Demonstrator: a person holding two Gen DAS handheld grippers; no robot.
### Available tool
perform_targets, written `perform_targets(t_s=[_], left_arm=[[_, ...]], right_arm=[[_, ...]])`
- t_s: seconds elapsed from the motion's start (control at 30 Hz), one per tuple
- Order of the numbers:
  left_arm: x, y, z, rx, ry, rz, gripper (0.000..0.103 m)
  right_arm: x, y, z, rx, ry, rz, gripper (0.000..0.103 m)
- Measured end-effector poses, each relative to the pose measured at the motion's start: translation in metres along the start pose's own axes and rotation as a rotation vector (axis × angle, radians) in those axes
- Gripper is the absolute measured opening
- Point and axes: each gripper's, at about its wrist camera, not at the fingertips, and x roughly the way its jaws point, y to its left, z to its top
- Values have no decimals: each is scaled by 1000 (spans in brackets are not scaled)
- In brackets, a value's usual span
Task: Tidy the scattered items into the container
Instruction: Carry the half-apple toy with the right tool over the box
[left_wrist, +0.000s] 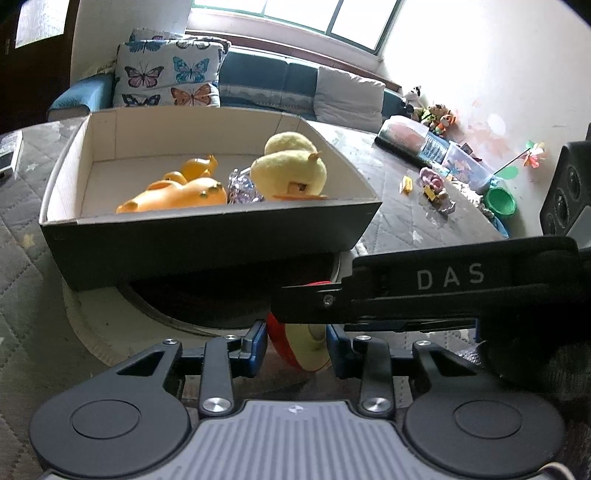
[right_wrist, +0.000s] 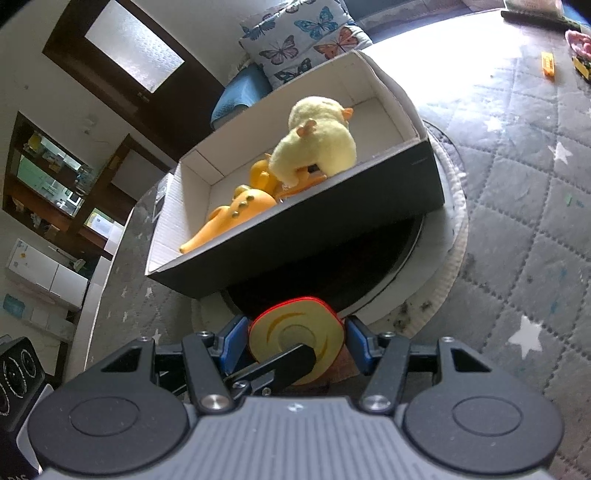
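The cardboard box (left_wrist: 207, 236) already has a fluffy yellow chick (left_wrist: 290, 168), an orange rubber toy (left_wrist: 177, 195) and a shiny crumpled wrapper (left_wrist: 242, 190) inside it. The right gripper (right_wrist: 297, 345) is squeezing a toy apple half (right_wrist: 295, 332), red skin and yellow face, just in front of the box, and the left gripper (left_wrist: 296, 341) has its pads on either side of the same apple, but I cannot tell if they press it. So the apple still must go in, and small toys (left_wrist: 432, 188) lie far off on the grey quilted mat (left_wrist: 399, 206).

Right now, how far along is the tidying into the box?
Done: the plush duck, orange rubber toy and foil scrap lie in the box. In hand: the right gripper is clamped on a red-and-yellow toy before the box; the left gripper brackets it, contact unclear. Left: a yellow block and small toys on the mat.
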Motion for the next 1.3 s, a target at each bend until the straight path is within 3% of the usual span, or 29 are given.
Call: perform_targets(t_s=[0.67, 1.3], left_arm=[[-39, -3, 55, 59, -132, 37, 37], [-26, 18, 96, 74, -144, 56, 37]], right_arm=[[-32, 47, 43, -91, -103, 54, 58], [-10, 59, 85, -98, -110, 71, 58]])
